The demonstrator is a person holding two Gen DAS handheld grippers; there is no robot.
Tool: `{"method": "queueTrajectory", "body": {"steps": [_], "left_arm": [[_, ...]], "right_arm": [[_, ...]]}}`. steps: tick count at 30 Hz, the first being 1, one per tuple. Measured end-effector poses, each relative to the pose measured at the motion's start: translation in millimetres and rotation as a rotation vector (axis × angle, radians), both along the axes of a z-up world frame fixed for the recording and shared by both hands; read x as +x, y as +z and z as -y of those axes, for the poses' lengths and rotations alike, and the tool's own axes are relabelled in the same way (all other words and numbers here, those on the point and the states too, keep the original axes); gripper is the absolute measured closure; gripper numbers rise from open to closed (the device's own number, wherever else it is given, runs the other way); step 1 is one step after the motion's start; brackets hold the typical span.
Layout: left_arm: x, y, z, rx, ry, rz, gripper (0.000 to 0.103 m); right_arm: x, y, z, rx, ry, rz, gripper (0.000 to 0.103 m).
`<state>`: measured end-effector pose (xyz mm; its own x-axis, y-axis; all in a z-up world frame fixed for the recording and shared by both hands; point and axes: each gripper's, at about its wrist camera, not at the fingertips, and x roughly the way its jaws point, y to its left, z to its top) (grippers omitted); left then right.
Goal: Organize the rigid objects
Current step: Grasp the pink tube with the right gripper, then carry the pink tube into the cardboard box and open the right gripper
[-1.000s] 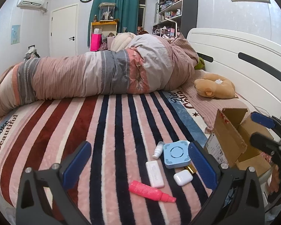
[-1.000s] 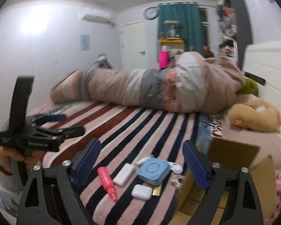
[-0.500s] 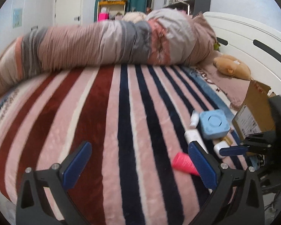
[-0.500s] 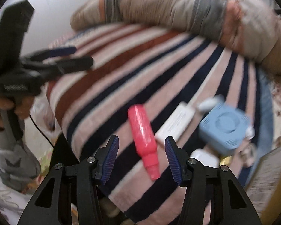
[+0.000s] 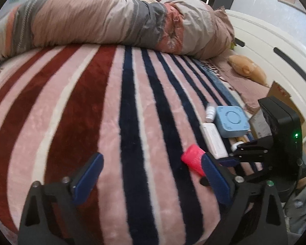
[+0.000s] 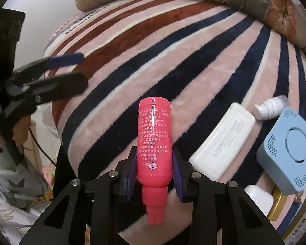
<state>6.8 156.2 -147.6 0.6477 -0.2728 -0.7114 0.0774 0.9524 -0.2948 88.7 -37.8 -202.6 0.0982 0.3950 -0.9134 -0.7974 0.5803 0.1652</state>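
The right claw (image 6: 154, 169) has just been closing, and its blue pads now press either side of a pink bottle (image 6: 154, 143) lying on the striped blanket (image 6: 173, 61) of the bed. The bottle's nozzle points back toward the claw's base, and white Chinese print covers its body, too small for me to read. Just right of this claw lies a flat white case (image 6: 222, 143) with a line of grey lettering I cannot make out, then a small white pump bottle (image 6: 269, 109) and a pale blue square box (image 6: 289, 151) with a ring on its lid. A white earbud case (image 6: 259, 198) and something gold are partly cut off near the claw's right finger.

The left claw (image 5: 151, 175) stands wide, its jaws having just closed a little, with nothing but blanket between them. From its view only the pink bottle's far end (image 5: 192, 159) shows, beside its right finger (image 5: 214, 177); the rest is hidden. This view alone shows the cardboard box (image 5: 279, 91), half hidden behind the right claw's black body, the plush toy (image 5: 246, 69) and the rolled duvet (image 5: 112, 22). The right view alone shows a star-patterned sleeve (image 6: 12, 183).
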Motion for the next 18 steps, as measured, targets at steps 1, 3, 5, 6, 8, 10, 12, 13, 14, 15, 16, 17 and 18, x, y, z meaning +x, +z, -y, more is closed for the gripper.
{"method": "queueTrajectory", "body": {"steps": [1, 3, 5, 6, 8, 10, 12, 13, 14, 15, 16, 17, 18], "left_arm": [[1, 1, 1, -0.03, -0.022, 0.003, 0.01], [2, 4, 5, -0.076, -0.058, 0.012, 0.01], [3, 11, 11, -0.13, -0.096, 0.023, 0.01], [2, 16, 14, -0.168, -0.125, 0.036, 0.01], [1, 31, 22, -0.223, -0.172, 0.065, 0.01], [0, 51, 34, -0.257, -0.219, 0.105, 0.016], [0, 69, 45, -0.28, -0.257, 0.135, 0.023], [1, 79, 52, -0.29, -0.277, 0.148, 0.029], [2, 89, 59, -0.292, -0.296, 0.163, 0.032], [2, 98, 65, -0.287, -0.308, 0.176, 0.039], [2, 108, 72, -0.271, -0.318, 0.195, 0.044], [0, 118, 82, -0.244, -0.325, 0.217, 0.048], [1, 130, 93, -0.21, -0.331, 0.239, 0.056]], "right_arm": [[-4, 1, 1, 0.015, 0.0, 0.013, 0.076], [-12, 8, 2, 0.046, 0.0, 0.038, 0.076], [-20, 22, 6, 0.086, -0.001, 0.079, 0.076], [-24, 30, 8, 0.106, -0.001, 0.1, 0.076], [-34, 50, 13, 0.156, 0.002, 0.142, 0.076], [-43, 70, 17, 0.204, 0.014, 0.178, 0.076], [-52, 92, 27, 0.251, 0.02, 0.223, 0.076], [-56, 102, 32, 0.272, 0.019, 0.244, 0.076], [-61, 110, 38, 0.294, 0.013, 0.272, 0.076], [-65, 118, 40, 0.311, 0.007, 0.296, 0.076], [-69, 129, 48, 0.334, -0.004, 0.327, 0.076], [-71, 136, 56, 0.349, -0.016, 0.351, 0.076], [-73, 143, 65, 0.365, -0.028, 0.375, 0.076]]}}
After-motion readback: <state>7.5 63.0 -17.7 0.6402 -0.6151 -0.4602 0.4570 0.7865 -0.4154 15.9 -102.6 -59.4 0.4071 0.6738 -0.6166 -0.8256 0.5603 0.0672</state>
